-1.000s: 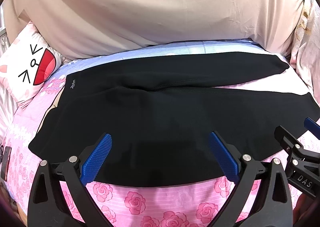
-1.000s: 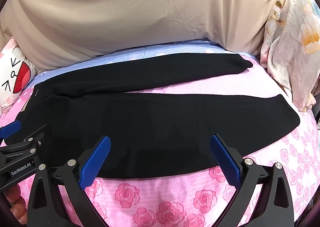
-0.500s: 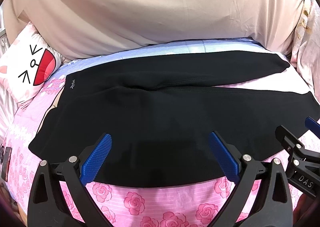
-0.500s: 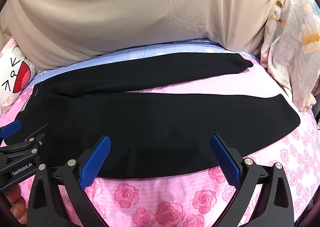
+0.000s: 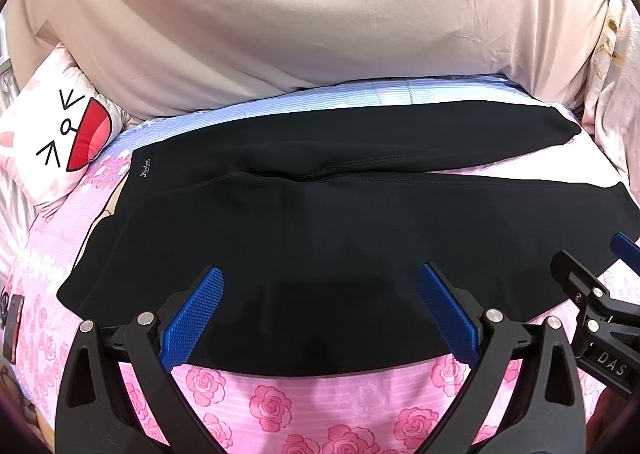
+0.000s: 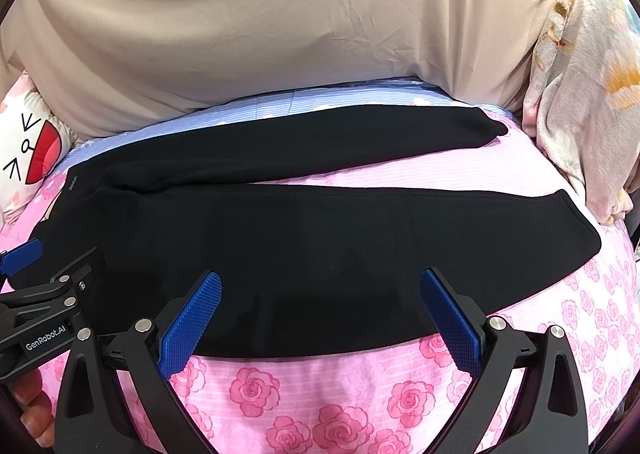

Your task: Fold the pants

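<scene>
Looking along my left hand-held gripper (image 5: 320,318), I see its blue pads spread wide with nothing between them, hovering over the near edge of the pants (image 5: 320,222). The black pants lie flat across the bed (image 5: 280,406), on a pink sheet printed with roses, waistband to my left and both legs running to the right. The far leg angles away from the near one, so a wedge of pink sheet shows between them toward the cuffs. A small white logo (image 5: 145,168) sits near the far corner of the waistband. In the right wrist view my right hand-held gripper (image 6: 320,318) is just as wide open and empty, its pads also above the near edge of the pants, further along the near leg. Each hand-held gripper shows at the edge of the other's view, so the two sit side by side over that edge. A white pillow with a cartoon face (image 5: 60,134) leans at the left end of the bed, near the waistband but not touching it. A large beige cloth (image 5: 320,34) fills the background behind the bed, and a floral blanket (image 6: 580,114) hangs at the right, close to the cuffs.
</scene>
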`<state>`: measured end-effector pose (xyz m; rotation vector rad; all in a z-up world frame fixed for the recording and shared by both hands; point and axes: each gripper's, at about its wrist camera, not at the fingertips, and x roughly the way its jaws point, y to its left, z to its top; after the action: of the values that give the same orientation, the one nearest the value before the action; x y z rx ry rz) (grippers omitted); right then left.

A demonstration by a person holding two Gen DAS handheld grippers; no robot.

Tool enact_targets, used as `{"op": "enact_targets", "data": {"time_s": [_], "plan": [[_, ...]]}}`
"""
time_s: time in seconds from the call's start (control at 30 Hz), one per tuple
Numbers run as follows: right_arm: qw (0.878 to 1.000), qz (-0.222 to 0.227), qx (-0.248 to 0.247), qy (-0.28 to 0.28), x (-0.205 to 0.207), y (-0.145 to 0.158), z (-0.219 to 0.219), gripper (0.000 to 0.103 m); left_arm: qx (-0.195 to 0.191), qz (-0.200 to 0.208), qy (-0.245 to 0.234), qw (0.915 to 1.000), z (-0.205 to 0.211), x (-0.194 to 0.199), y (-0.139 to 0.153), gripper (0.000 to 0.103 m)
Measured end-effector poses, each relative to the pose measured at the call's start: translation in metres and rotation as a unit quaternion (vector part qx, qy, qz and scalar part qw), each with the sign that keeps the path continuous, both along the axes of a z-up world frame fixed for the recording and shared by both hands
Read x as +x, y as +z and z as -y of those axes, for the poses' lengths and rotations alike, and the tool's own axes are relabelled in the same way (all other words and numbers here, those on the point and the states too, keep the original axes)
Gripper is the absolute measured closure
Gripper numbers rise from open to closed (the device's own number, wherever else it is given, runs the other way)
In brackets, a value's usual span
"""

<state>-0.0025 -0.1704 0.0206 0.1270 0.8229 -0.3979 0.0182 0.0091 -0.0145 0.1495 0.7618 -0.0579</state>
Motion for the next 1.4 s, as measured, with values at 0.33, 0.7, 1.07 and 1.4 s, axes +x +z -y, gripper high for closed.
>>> {"op": "enact_targets", "data": {"time_s": [0.33,0.7,1.07,1.4], "plan": [[1.0,-0.001,0.0,0.001,0.002,0.0,0.0,0.005,0.002,0.0,-0.002,1.0,0.002,0.002,0.0,0.007],[1.0,-0.003,0.001,0.001,0.004,0.0,0.0,0.005,0.003,-0.002,-0.003,1.0,0.004,0.005,0.001,0.007],[1.0,-0.005,0.004,-0.001,0.006,-0.001,0.001,0.005,0.006,-0.006,-0.004,1.0,0.005,0.008,-0.002,0.007],[0.999,-0.017,0.051,0.003,0.014,-0.016,0.037,0.005,0.004,-0.015,-0.002,0.9999,0.0,0.017,-0.009,0.006]]}}
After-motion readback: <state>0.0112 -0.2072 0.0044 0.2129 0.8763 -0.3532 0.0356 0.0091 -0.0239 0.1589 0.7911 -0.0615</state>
